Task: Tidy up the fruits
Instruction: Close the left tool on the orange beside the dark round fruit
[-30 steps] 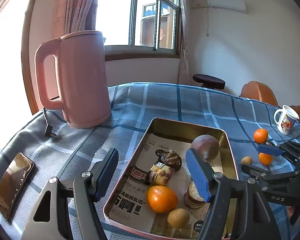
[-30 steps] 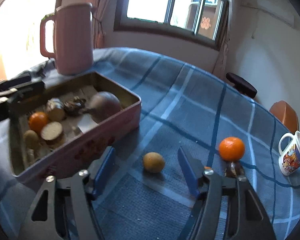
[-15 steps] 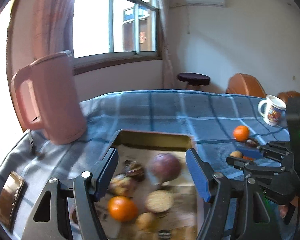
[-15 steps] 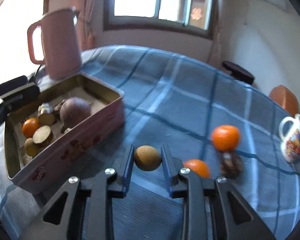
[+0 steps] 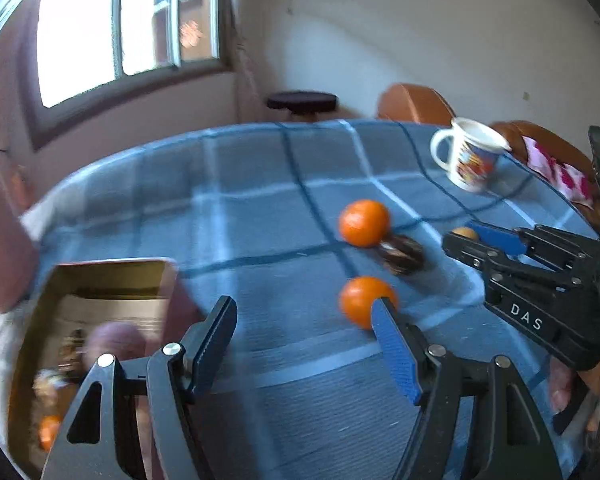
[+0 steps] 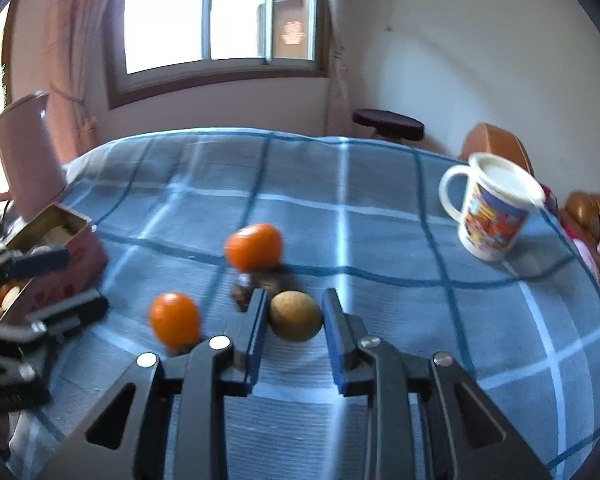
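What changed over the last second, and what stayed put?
The right gripper closed on the brown fruit, which it had only framed. The left gripper, jaws open and empty, swung from over the tin toward the nearer orange. Both oranges, the mug and tin stayed in place.

The right gripper (image 6: 294, 316) sits at lower centre, its blue-padded jaws clamped on a small brown round fruit (image 6: 296, 315); just left of it lies an orange tangerine (image 6: 175, 320), and a second tangerine (image 6: 254, 247) rests above centre, touching a dark, blurred thing (image 6: 256, 282) beneath it; all on a blue checked tablecloth (image 6: 380, 240); a printed white mug (image 6: 492, 212) stands at right; at far left, a pink tin (image 6: 66, 256) with fruit inside, the left gripper (image 6: 40, 284) before it, and a pink kettle (image 6: 20, 156) above.
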The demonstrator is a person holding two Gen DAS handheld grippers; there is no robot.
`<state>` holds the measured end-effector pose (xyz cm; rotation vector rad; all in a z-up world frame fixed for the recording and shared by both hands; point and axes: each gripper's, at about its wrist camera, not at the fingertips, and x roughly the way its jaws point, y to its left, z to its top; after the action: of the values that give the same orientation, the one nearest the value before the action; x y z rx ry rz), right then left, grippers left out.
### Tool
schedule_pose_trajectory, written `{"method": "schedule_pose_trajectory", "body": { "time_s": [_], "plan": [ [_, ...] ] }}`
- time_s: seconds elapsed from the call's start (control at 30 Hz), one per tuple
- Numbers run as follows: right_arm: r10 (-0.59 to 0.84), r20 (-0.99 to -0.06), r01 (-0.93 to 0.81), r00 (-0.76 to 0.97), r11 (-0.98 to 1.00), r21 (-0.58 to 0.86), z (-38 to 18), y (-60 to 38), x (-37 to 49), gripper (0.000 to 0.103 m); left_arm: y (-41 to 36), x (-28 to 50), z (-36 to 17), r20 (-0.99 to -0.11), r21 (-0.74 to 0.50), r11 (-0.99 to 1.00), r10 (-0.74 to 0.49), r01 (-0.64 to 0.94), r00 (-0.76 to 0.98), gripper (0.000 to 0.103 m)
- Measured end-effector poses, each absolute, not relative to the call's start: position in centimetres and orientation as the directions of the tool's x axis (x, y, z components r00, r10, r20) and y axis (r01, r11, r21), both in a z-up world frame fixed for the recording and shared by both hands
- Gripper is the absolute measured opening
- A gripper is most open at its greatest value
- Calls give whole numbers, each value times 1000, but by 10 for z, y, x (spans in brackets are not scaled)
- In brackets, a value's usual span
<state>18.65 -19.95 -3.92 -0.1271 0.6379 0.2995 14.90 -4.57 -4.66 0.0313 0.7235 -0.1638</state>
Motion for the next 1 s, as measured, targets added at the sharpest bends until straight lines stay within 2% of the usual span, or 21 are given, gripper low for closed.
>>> {"method": "schedule_pose_trajectory", "body": {
  "time_s": [0.1,0.37,0.5,0.6,0.7,1.0],
  "plan": [
    [232,-607,-302,760,953,-14,-42,-208,189,30,-56,163,-55,-697,-69,981,-178,182,695,71],
    [250,-599,-304,761,953,12,-41,-215,188,30,-77,188,-73,-741,-28,979,-156,202,653,71],
    [253,-599,-302,760,953,19,-42,-215,188,30,-77,195,-77,-754,-53,977,-175,208,633,70],
    [258,-600,-301,758,953,29,-42,-217,188,30,-75,193,-76,-750,-78,972,-205,224,629,49],
    [262,-593,-306,761,952,26,-41,-216,186,30,-77,190,-74,-741,-71,971,-206,230,639,43],
    [283,-566,-316,774,948,42,-38,-219,182,30,-71,187,-72,-724,-93,973,-213,213,657,42]
  ]
}}
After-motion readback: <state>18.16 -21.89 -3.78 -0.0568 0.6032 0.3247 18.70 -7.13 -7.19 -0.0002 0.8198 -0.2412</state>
